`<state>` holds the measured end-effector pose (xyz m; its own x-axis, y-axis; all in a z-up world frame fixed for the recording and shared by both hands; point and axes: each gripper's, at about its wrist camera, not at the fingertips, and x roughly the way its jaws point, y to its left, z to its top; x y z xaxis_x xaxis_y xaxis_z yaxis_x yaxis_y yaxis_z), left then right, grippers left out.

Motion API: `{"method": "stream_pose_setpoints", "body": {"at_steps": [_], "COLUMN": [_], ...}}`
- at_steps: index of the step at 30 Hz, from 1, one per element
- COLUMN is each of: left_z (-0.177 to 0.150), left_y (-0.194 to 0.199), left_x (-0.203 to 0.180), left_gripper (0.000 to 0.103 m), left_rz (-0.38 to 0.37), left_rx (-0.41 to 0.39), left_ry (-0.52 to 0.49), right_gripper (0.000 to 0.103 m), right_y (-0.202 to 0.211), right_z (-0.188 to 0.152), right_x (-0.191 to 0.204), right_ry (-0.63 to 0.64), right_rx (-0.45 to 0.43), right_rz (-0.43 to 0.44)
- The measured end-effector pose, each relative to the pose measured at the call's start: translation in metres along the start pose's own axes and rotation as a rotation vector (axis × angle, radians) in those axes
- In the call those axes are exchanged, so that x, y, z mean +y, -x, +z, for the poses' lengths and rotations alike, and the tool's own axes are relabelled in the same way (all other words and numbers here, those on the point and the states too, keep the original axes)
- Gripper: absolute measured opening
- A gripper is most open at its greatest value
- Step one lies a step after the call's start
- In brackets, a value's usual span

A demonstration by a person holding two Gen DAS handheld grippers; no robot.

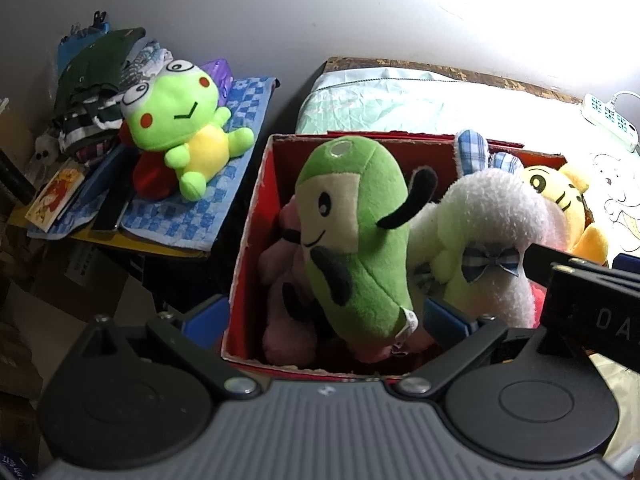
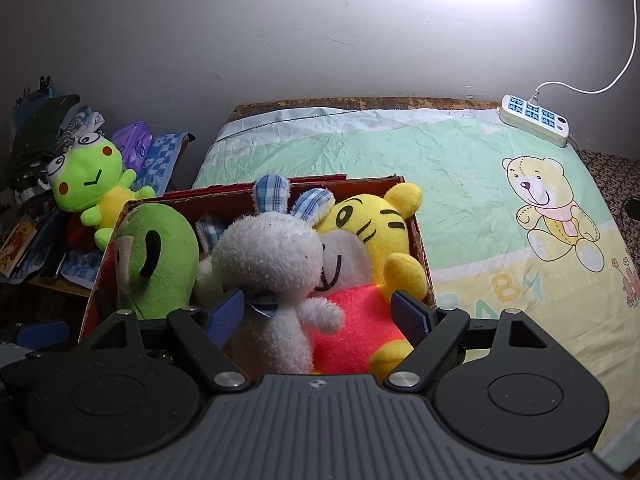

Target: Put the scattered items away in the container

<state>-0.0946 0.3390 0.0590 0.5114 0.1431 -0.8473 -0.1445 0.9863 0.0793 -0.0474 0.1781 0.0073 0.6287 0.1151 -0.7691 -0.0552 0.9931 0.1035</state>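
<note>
A red cardboard box (image 1: 256,216) (image 2: 168,200) stands on the bed, full of plush toys. In the left wrist view a green pea-shaped plush (image 1: 356,240) stands upright in it, beside a pink plush (image 1: 280,272) and a white bunny (image 1: 492,220). My left gripper (image 1: 324,316) is open, its blue fingers on either side of the green plush's base. In the right wrist view the white bunny (image 2: 272,256) and a yellow tiger (image 2: 372,240) lie in the box. My right gripper (image 2: 320,312) is open just over them, holding nothing.
A green frog plush (image 1: 180,120) (image 2: 92,184) lies on a blue checked cloth (image 1: 224,184) on a side table left of the bed, with a pile of clothes (image 1: 96,84) behind it. A white power strip (image 2: 534,118) lies at the bed's far right corner.
</note>
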Motion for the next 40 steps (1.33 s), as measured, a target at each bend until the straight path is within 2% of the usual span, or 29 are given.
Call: {"method": "stream_pose_setpoints", "body": {"at_steps": [22,31,40], "left_z": [-0.015,-0.016,-0.015], "left_y": [-0.007,-0.008,-0.003], "left_x": [-0.004,-0.008,-0.009], "left_gripper": [0.102,0.102,0.099], "left_rz": [0.016,-0.011,-0.015], "left_rx": [0.036,0.045,0.015], "left_ry": [-0.021,-0.026,-0.012], "right_gripper": [0.083,0.082,0.082], "right_y": [-0.006,-0.004,-0.002], "right_z": [-0.015,-0.015,-0.014], "right_x": [0.001,-0.002,-0.006], "right_ry": [-0.008,-0.016,-0.031], "right_rx": [0.041,0.039,0.03], "right_rz": [0.021,0.022,0.026]}}
